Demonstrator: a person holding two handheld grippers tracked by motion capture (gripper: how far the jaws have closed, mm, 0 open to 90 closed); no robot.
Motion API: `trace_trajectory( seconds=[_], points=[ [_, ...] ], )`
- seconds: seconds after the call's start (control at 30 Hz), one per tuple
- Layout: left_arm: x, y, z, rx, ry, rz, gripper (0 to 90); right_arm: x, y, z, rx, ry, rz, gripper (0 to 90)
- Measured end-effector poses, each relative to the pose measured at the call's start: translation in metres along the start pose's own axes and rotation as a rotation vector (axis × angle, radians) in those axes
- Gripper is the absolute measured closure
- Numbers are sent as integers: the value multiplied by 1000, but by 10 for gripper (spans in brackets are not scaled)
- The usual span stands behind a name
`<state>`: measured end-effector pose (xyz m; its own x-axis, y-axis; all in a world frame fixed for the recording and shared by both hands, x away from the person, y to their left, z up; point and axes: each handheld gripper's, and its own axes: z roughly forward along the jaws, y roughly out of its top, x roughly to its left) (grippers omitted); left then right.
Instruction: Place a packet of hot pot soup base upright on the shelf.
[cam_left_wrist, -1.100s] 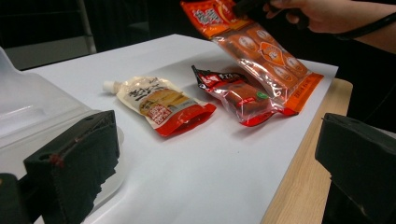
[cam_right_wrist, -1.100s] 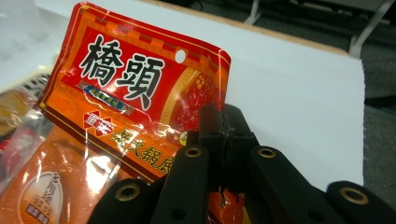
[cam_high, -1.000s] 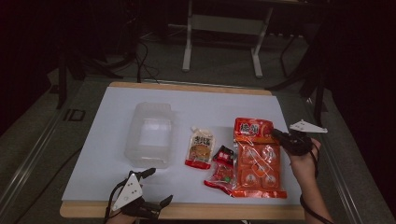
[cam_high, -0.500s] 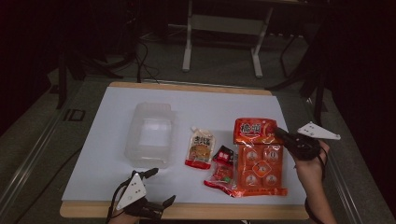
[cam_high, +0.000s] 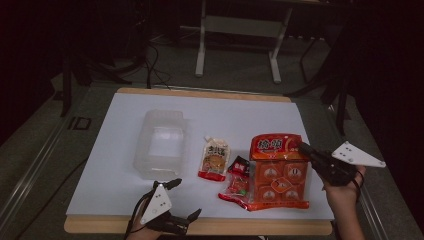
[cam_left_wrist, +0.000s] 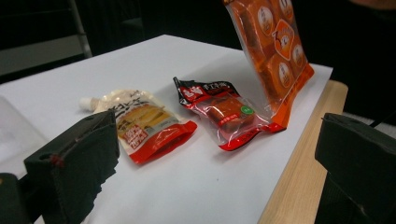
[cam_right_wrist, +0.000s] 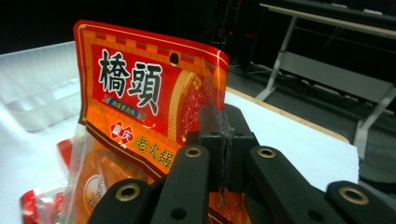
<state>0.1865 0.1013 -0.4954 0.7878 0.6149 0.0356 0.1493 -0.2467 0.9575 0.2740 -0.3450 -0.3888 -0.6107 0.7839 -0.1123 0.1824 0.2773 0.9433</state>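
While the large orange packet (cam_high: 276, 170) is pinched at its right edge by the right tool (cam_high: 305, 149), whose jaws are pressed together on the film just below the top seal, as seen in the right gripper view (cam_right_wrist: 154, 116), the packet is lifted off the worktop (cam_high: 125, 190) at its upper end and stands tilted; its lower edge appears to rest on or near the surface at the front right. The grip is judged narrow and close to one edge, so the packet is likely to swing or twist; a slow, steady lift is advised, with the packet kept hanging from the pinch until its lower edge is clear. The small red packet (cam_high: 239, 179) lies just beside the orange packet on its left, touching or slightly under its lower corner, and could be dragged along if the lift is made sideways rather than upward. Further left, the white-and-red pouch (cam_high: 214, 159) lies flat, a little apart from the red packet. The clear plastic tub (cam_high: 161, 144) is seen beyond that, left of the pouch, open side up, and is judged the probable destination; the path towards it passes over both smaller packets. The left tool (cam_high: 184, 199) is held with jaws spread wide at the front edge of the worktop, touching nothing.
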Motion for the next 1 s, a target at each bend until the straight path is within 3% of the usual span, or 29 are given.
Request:
trace_trajectory(
  seconds=[0.1,0.27,0.3,0.37,0.43,0.53,0.57,0.67,0.73,0.93,1.0],
  points=[
    [-4,4,4,14,-11,5,3,3,-1,-6,-13,6,-6,892],
    [-7,10,14,54,-43,-56,3,7,-4,-20,-36,12,0,891],
    [-9,13,19,42,-80,-90,3,10,-5,-26,-47,9,-7,891],
    [-12,17,25,25,-119,-102,3,14,-6,-32,-58,7,-17,891],
    [-14,21,32,14,-157,-93,3,16,-7,-37,-61,2,-24,891],
    [-16,23,36,15,-169,-85,3,16,-8,-40,-66,6,-18,891],
    [-18,25,49,19,-190,-60,3,17,-11,-48,-69,7,-17,890],
    [-18,26,58,12,-197,-60,3,18,-12,-52,-72,4,-16,890],
    [-17,30,71,27,-224,-54,3,17,-14,-57,-74,1,-14,890],
    [-18,40,87,-4,-270,-27,3,20,-17,-65,-85,5,-16,890],
    [-18,46,100,-8,-292,-32,3,21,-16,-66,-83,9,-22,889]
  ],
)
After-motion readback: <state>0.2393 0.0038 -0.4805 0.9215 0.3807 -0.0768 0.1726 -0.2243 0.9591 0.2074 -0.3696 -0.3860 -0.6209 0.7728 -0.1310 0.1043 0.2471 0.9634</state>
